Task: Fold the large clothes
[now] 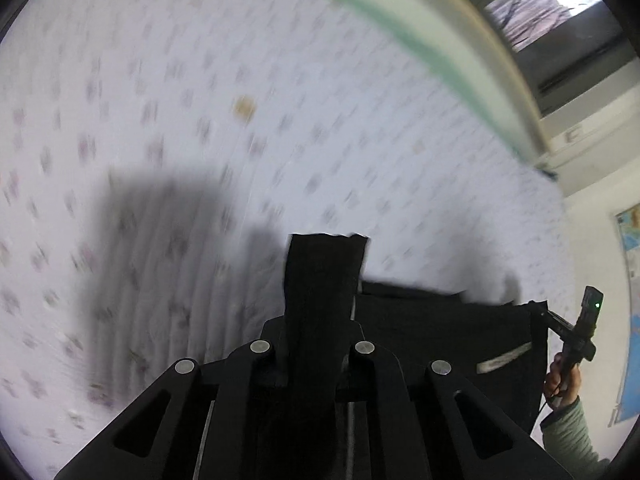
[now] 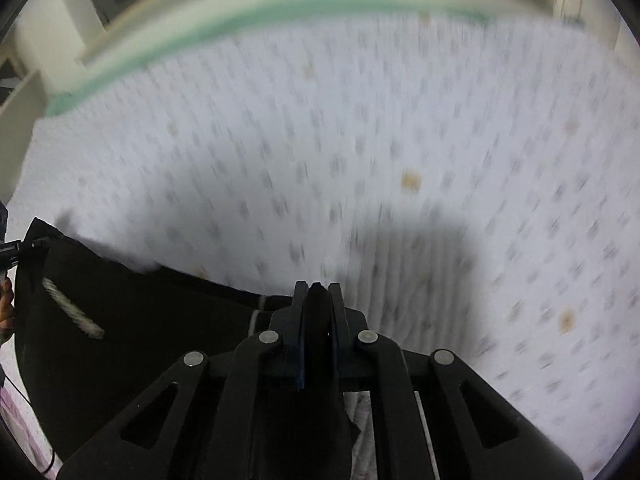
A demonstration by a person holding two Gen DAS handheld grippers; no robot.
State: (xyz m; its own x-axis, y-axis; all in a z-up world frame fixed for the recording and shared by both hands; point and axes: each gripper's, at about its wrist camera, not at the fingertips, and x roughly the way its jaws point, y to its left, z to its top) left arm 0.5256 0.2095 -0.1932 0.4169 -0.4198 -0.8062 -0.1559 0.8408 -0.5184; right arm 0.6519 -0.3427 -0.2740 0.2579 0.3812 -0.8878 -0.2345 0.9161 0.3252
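A black garment (image 1: 448,332) hangs stretched between my two grippers above a white patterned bed sheet (image 1: 200,120). My left gripper (image 1: 320,320) is shut on one corner, and a black flap (image 1: 324,272) of it stands up between the fingers. My right gripper (image 2: 318,300) is shut on the other corner of the black garment (image 2: 140,320). The right gripper also shows in the left wrist view (image 1: 576,336) at the far right, pinching the cloth's edge. A white label (image 2: 72,308) shows on the cloth.
The bed sheet (image 2: 360,140) has small grey-pink marks and a few brown spots (image 2: 411,180). A green-edged mattress border (image 1: 420,40) and a cream frame run along the far side. A window (image 1: 540,12) and a wall map (image 1: 632,280) lie beyond.
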